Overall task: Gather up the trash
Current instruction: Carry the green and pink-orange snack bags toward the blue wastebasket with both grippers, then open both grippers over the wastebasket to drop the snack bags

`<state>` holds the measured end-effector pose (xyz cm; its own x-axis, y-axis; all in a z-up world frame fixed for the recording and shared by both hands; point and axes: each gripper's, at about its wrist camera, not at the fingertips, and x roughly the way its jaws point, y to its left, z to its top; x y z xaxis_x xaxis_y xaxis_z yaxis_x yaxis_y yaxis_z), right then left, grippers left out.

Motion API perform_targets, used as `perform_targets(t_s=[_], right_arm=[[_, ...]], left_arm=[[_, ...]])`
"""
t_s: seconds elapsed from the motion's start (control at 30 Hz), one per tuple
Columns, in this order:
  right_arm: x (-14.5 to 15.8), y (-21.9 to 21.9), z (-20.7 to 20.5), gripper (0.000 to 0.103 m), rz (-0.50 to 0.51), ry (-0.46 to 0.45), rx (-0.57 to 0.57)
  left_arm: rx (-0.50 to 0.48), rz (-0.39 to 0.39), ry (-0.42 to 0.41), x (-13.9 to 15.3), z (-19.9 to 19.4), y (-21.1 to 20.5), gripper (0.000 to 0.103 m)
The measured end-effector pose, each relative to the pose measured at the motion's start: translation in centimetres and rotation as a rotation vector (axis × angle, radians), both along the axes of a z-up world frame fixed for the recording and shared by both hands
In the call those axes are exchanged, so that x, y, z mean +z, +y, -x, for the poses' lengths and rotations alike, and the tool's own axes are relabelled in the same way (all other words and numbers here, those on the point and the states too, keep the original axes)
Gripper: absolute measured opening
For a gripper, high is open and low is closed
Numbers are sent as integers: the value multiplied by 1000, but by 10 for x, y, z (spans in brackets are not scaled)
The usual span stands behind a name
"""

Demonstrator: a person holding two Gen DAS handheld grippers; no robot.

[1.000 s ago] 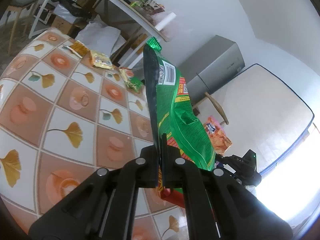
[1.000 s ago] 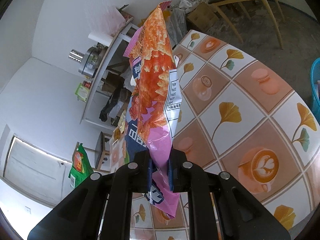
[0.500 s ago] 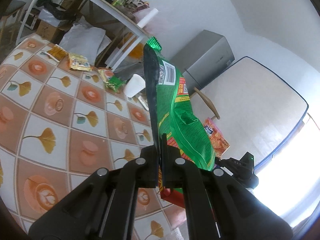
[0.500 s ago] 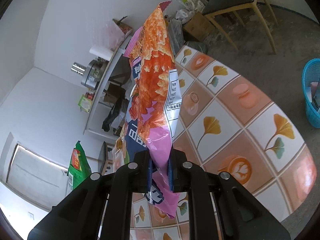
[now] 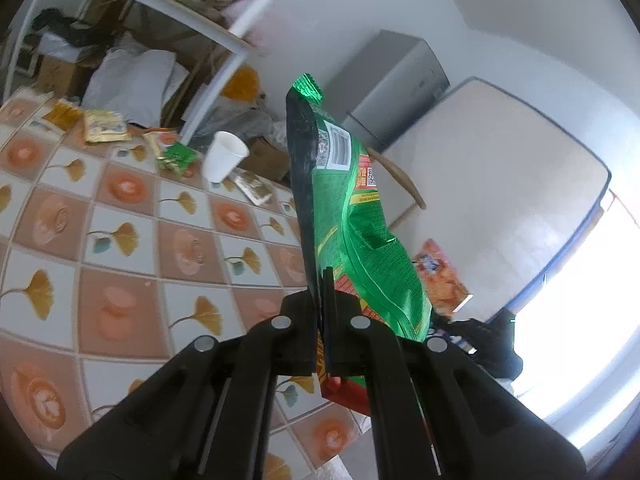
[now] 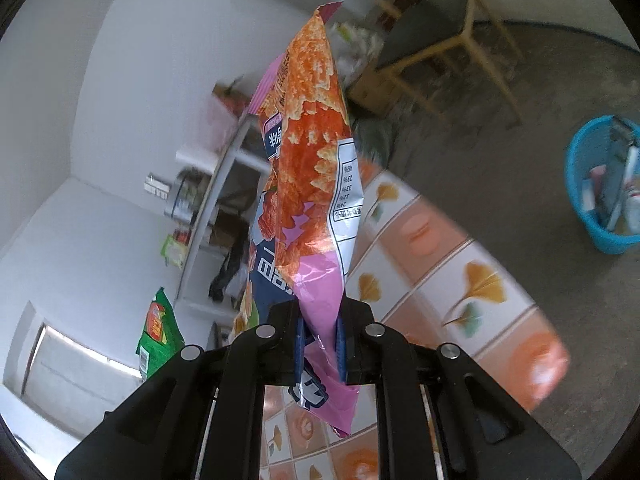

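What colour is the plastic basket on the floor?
Bright blue plastic basket, seen best in the right wrist view.

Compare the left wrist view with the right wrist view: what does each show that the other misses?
Left wrist only: a white paper cup and small flattened wrappers at the far edge of the tiled table, and a grey cabinet. Right wrist only: a blue plastic basket on the floor with items inside, and a wooden chair. Both: the green foil snack bag clamped in the left tongs, the orange and pink snack bag clamped in the right tongs, and the table.
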<state>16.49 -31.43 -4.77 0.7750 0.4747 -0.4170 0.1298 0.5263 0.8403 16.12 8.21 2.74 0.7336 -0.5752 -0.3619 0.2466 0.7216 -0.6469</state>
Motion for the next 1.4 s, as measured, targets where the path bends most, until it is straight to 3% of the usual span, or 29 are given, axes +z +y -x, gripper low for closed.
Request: perform_targets(t_s=[0.27, 0.57, 0.8, 0.93, 1.0, 1.2, 1.4], right_arm=[[25, -102, 101, 12, 100, -31, -318], [-13, -187, 204, 12, 76, 66, -611], [-61, -209, 223, 12, 38, 150, -657], [-88, -208, 210, 12, 12, 191, -646], [-104, -210, 204, 12, -6, 211, -639], [-138, -219, 198, 12, -19, 273, -634], [-160, -230, 202, 12, -46, 329, -653]], left_arm=[[-180, -60, -1, 15, -41, -81, 0], [-399, -202, 40, 8, -77, -216, 0], [-511, -444, 83, -19, -104, -340, 0], [-559, -651, 77, -43, -117, -411, 1], [-586, -771, 65, -63, -127, -451, 1], [-644, -1030, 63, -121, -148, -547, 1], [-710, -1192, 83, -189, -162, -625, 4]])
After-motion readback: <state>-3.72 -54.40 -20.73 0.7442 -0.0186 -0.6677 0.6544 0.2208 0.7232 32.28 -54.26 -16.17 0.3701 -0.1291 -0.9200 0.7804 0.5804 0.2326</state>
